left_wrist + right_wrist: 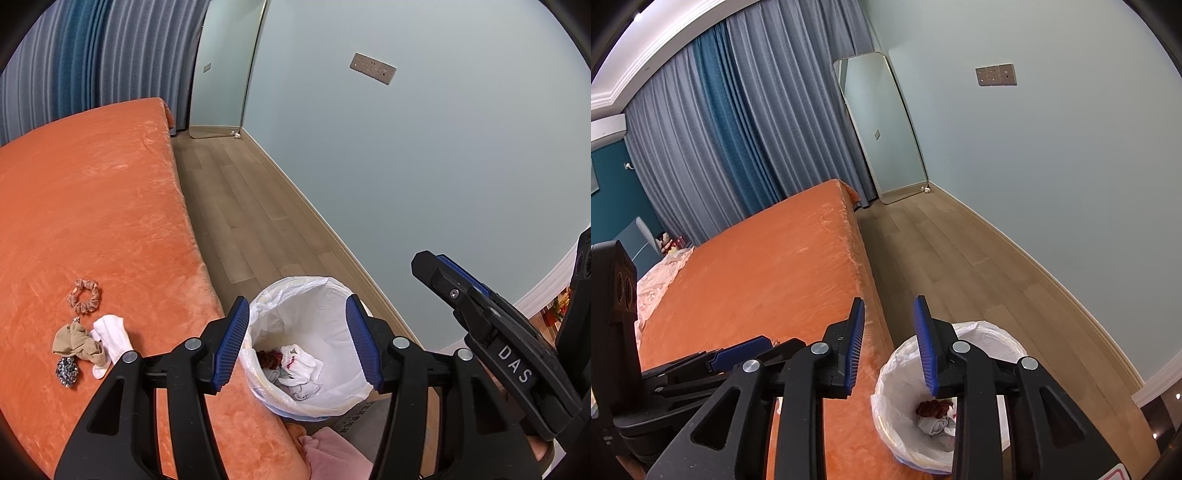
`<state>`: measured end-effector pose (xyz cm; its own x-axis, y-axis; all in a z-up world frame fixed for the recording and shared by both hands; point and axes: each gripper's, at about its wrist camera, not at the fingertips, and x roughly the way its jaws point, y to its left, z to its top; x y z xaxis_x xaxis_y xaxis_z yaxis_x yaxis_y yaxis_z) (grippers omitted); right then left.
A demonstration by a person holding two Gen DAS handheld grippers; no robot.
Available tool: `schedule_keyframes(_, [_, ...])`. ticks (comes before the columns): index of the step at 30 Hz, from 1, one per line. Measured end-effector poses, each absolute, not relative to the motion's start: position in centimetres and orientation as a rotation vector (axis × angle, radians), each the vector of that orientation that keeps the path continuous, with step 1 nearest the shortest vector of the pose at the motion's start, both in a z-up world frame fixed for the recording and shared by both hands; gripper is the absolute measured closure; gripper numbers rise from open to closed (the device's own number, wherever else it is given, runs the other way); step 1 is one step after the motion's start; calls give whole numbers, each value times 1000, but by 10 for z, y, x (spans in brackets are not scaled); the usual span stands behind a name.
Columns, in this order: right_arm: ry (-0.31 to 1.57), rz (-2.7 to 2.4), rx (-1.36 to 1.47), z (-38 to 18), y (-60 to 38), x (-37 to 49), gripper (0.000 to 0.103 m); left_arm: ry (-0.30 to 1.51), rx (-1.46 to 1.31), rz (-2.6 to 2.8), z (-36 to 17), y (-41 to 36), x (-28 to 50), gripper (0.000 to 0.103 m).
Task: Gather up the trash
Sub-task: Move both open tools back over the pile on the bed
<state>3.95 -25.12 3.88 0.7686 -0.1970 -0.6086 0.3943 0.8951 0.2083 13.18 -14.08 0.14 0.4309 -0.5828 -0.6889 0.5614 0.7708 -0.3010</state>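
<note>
bed (92,206): orange plush cover | on it, near the edge: brown scrunchie (84,293), white sock (110,338), tan cloth (77,341), dark patterned scrap (67,371), closely grouped | floor (236,206): wood planks; lined bin (310,295) set beside bed

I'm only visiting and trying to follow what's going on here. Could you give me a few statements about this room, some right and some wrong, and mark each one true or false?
1. The trash bin stands on the floor beside the bed. True.
2. The bin is empty. False: crumpled white and dark red items lie inside.
3. A scrunchie lies on the bed. True.
4. The left gripper holds a sock. False: its jaws are open, with nothing between them.
5. The right gripper holds nothing. True.
</note>
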Motion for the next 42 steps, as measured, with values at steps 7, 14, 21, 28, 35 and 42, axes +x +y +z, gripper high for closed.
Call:
schedule_keyframes(7, [622, -311, 319, 41, -241, 47, 65, 863, -48, -692, 4, -121, 135, 51])
schedule_keyframes(14, [639, -289, 302, 39, -222, 59, 61, 858, -68, -654, 0, -95, 140, 48])
schedule_keyframes(21, [656, -259, 286, 34, -199, 68, 57, 856, -103, -602, -6, -62, 146, 41])
schedule_keyframes(28, [691, -211, 268, 21, -169, 83, 57, 876, -137, -533, -22, -16, 156, 39])
schedule_keyframes(35, [739, -161, 258, 2, -135, 101, 57, 907, -173, -449, -43, 34, 168, 37])
schedule_keyframes(42, [795, -129, 246, -25, -104, 118, 50, 938, -182, -346, -73, 80, 178, 27])
